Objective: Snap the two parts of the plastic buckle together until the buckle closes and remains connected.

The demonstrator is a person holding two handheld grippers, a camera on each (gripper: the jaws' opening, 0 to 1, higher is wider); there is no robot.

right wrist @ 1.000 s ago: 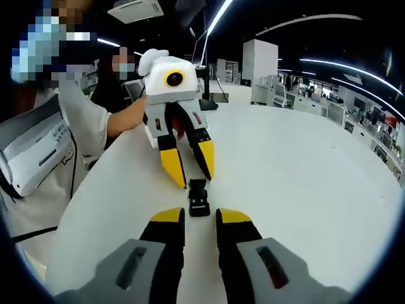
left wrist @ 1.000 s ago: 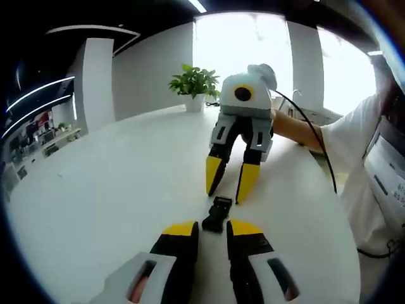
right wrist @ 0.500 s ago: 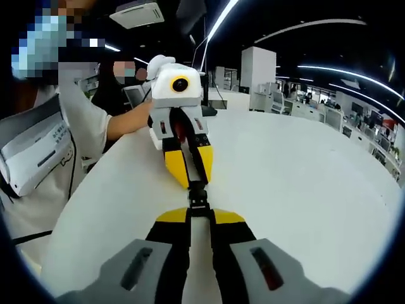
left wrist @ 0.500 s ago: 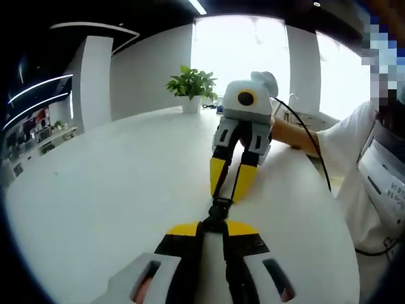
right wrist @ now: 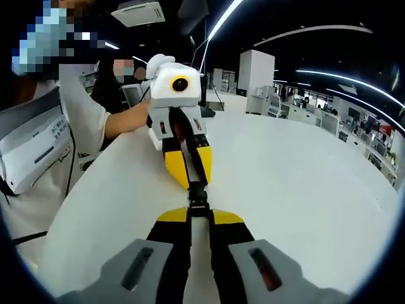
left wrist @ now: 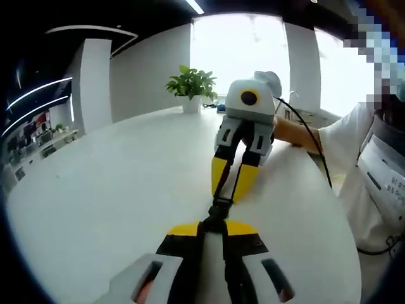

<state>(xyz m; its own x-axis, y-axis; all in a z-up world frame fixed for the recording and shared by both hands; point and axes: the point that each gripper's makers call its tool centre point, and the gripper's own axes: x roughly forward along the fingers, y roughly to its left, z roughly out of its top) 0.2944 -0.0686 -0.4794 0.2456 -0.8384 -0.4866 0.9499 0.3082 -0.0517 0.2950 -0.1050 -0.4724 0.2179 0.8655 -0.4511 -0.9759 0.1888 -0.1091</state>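
Observation:
A small black plastic buckle (left wrist: 220,208) is held between the two grippers just over the white table (left wrist: 95,190). My left gripper (left wrist: 213,227) is shut on its near end in the left gripper view. My right gripper (left wrist: 228,190) comes in from across, yellow tips shut on the far end. In the right gripper view, the right gripper (right wrist: 199,218) clamps the buckle (right wrist: 197,197) from below and the left gripper (right wrist: 193,180) clamps it from the far side. The two halves lie in one line; the jaws hide their joint.
A person in a white shirt (left wrist: 373,164) stands at the table's edge, a hand behind each gripper. A black cable (left wrist: 310,139) trails from the right gripper. A potted plant (left wrist: 193,85) stands at the far edge. Office desks (right wrist: 329,111) lie beyond the table.
One second ago both grippers stood open with the buckle lying on the table between them. Both then closed in and shut on its ends. Hardly anything has moved in the last half second.

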